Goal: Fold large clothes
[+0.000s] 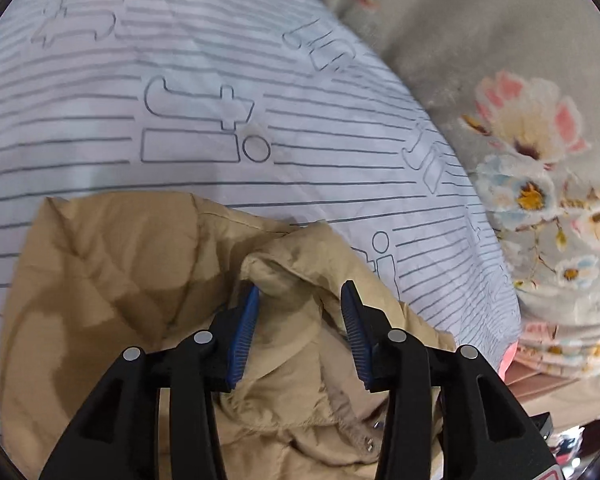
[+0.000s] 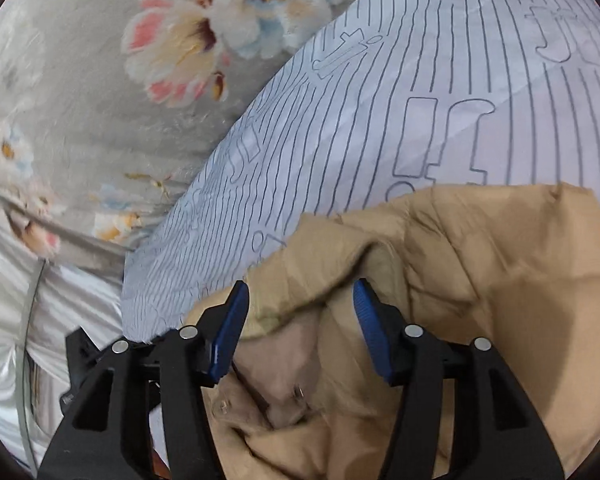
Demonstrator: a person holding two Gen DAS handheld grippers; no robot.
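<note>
A tan padded jacket [image 1: 112, 288] lies crumpled on a white striped bed sheet [image 1: 180, 80]. In the left wrist view my left gripper [image 1: 300, 300] is open, its blue pads [image 1: 244, 336] standing either side of a raised fold of the jacket. In the right wrist view the jacket [image 2: 500, 280] fills the lower right. My right gripper [image 2: 300, 300] is open over a bunched fold near the snap buttons [image 2: 299, 392], with the pads [image 2: 374, 332] apart from the cloth.
A grey floral blanket [image 1: 520, 120] borders the striped sheet on the right of the left view and on the left of the right view [image 2: 100, 100]. Pale striped bedding and a thin cable [image 2: 28, 320] hang at the right view's lower left.
</note>
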